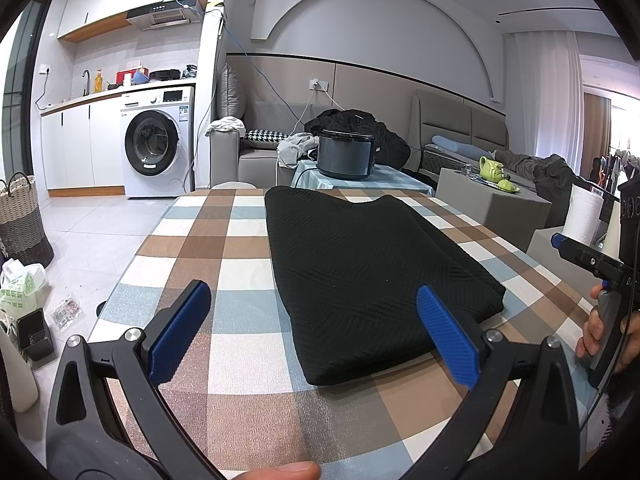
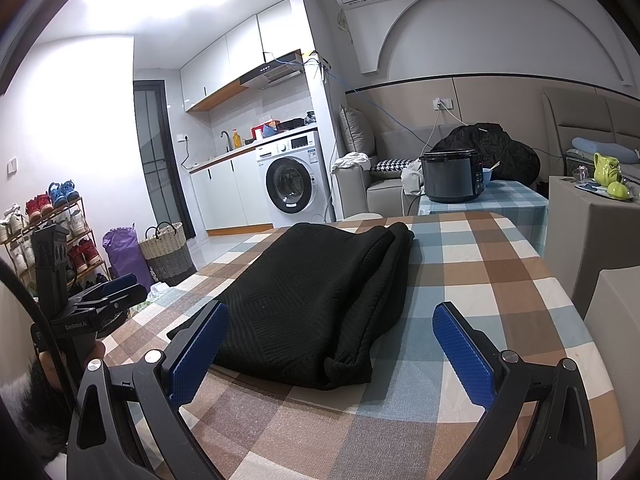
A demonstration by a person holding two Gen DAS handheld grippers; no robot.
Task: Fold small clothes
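Ahead of both grippers, folded black knit garment [image 1: 372, 276] on checked tablecloth [image 1: 240, 360]; left gripper [image 1: 314, 330] wide, empty; right gripper [image 2: 330, 350] wide, empty.

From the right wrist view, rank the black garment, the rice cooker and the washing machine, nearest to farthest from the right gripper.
1. Black garment, just ahead of the right gripper, on the checked table.
2. Rice cooker, on the small table behind.
3. Washing machine, far left, against the kitchen counter.

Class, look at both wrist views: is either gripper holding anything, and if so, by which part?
Nothing is held. The left gripper and right gripper both have open jaws, apart from the folded black garment lying on the checked table.
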